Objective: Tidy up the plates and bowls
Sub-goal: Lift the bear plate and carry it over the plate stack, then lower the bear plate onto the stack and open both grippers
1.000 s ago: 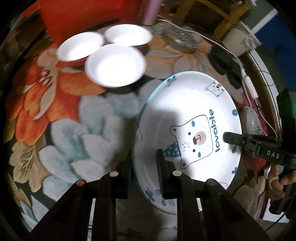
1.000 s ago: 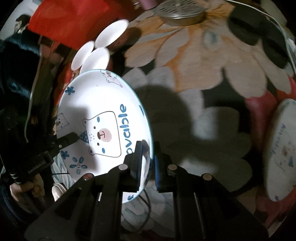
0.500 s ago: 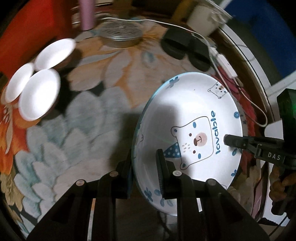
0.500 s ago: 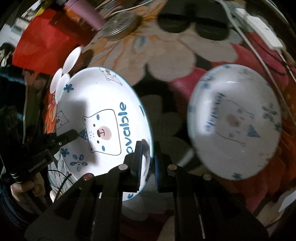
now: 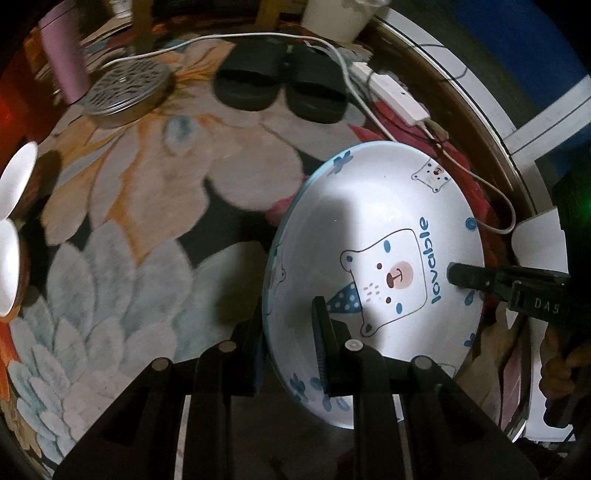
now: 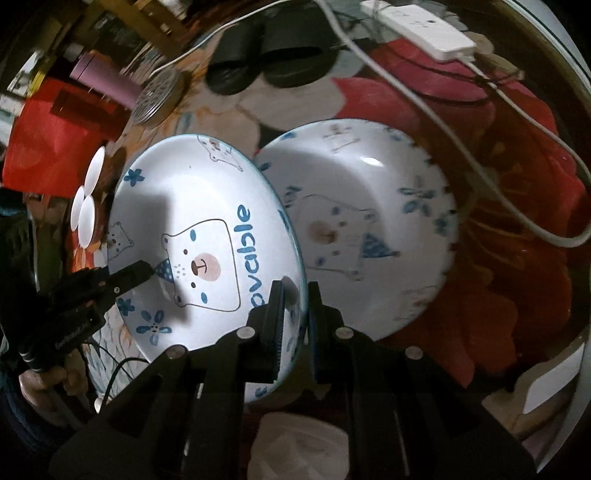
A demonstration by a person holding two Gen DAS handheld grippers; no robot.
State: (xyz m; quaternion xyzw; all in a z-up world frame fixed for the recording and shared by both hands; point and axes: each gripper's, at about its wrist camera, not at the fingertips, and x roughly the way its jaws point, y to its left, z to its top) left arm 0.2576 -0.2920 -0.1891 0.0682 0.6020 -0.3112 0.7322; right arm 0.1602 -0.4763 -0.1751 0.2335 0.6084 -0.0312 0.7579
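Both my grippers are on the same bear plate (image 5: 373, 258), tilted up on edge above the floral tabletop (image 5: 147, 229). Left gripper (image 5: 291, 343): jaws clenched on the plate's near rim, one finger behind the plate, one on its printed face. Right gripper (image 6: 295, 314): jaws clenched on the opposite rim, by the "lovable" lettering; in the left wrist view its finger (image 5: 480, 277) reaches in from the right onto the plate face.

In the right wrist view a second bear plate (image 6: 369, 229) lies on the red part of the cloth, just behind and to the right of the held plate (image 6: 199, 251), whose rim overlaps it in the picture; I cannot tell whether they touch.

Three small white bowls (image 6: 86, 199) sit clustered at far left, well apart from the plates; only two (image 5: 11, 206) show at the left wrist view's edge.

Far side of the tabletop: round perforated metal lid (image 5: 125, 88), pink cylinder cup (image 5: 62, 62), pair of black slippers (image 5: 280, 85), white power strip (image 6: 424, 26) with white cable (image 6: 498, 155) trailing past the second plate. Red box (image 6: 55, 147) at left.
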